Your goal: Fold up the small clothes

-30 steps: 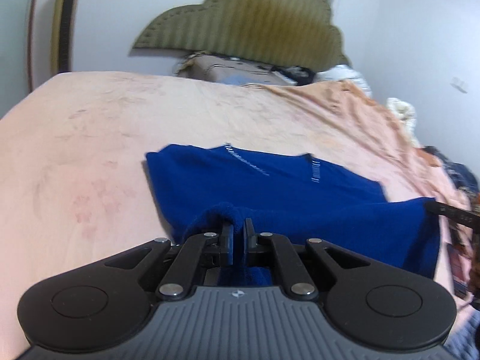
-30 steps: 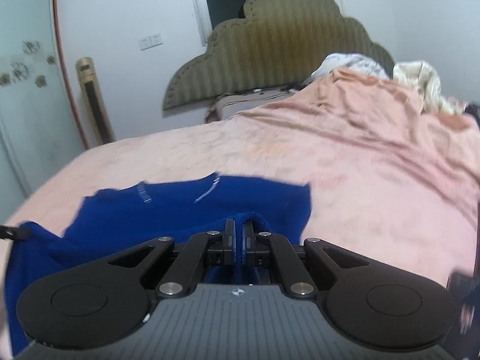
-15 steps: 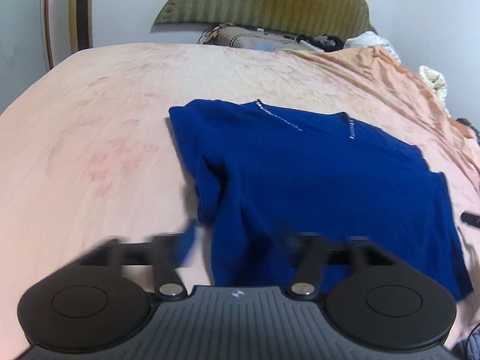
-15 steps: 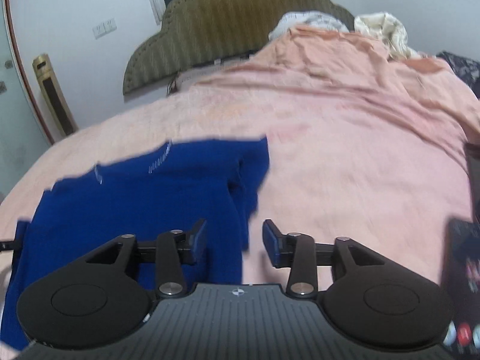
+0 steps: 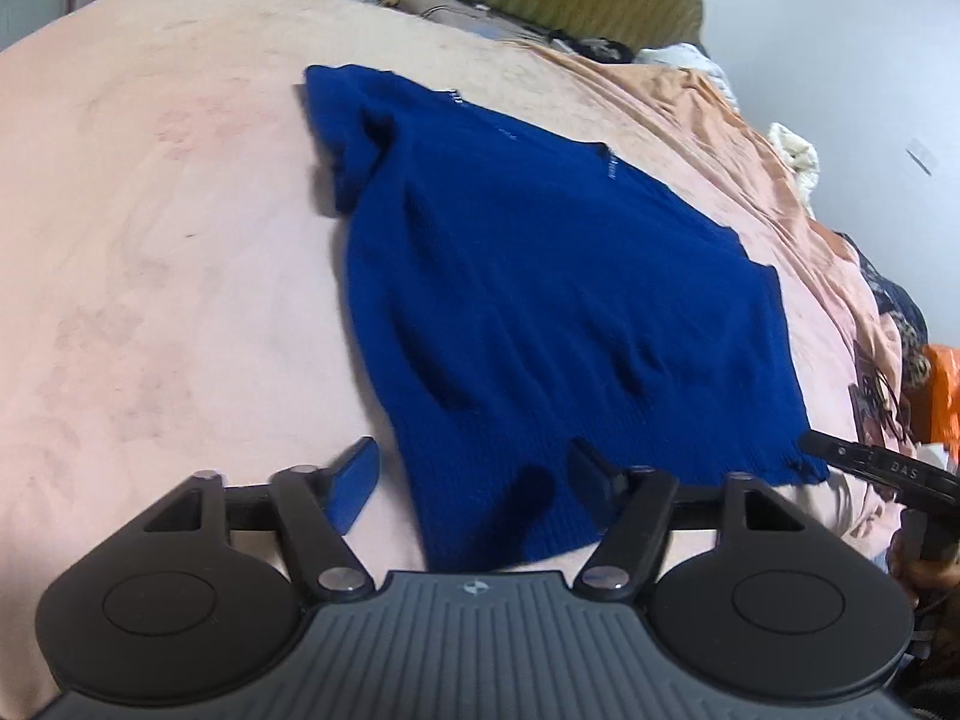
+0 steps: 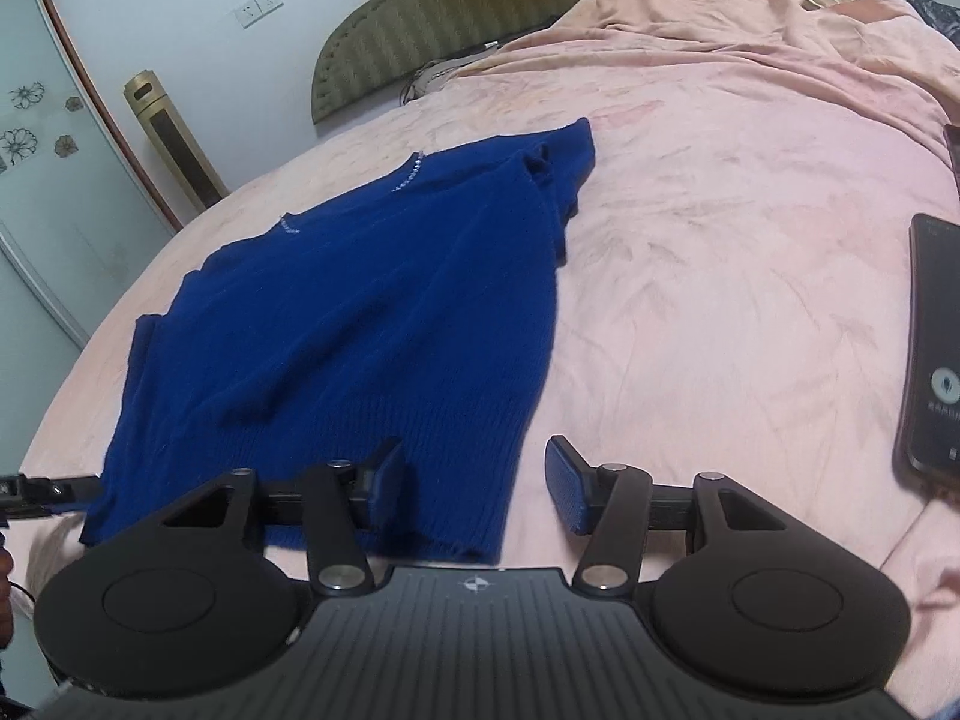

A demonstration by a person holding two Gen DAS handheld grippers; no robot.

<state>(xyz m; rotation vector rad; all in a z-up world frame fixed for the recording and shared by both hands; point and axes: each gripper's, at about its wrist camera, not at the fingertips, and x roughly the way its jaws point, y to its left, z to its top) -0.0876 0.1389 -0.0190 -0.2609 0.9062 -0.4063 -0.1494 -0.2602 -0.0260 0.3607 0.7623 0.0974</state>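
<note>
A blue knit sweater lies spread flat on the pink bed sheet, neck toward the headboard, sleeves folded in. It also shows in the right wrist view. My left gripper is open and empty, just above the sweater's near-left hem corner. My right gripper is open and empty over the near-right hem corner. The right gripper's tip shows at the right edge of the left wrist view.
A black phone lies on the sheet to the right of the sweater. An olive padded headboard stands at the far end. Crumpled bedding and clothes pile along the right side. A tall gold fan stands by the wall.
Both grippers were shut on the sweater's hem a second ago. They have opened and let it go, and pulled back and up. The sweater now lies flat.
</note>
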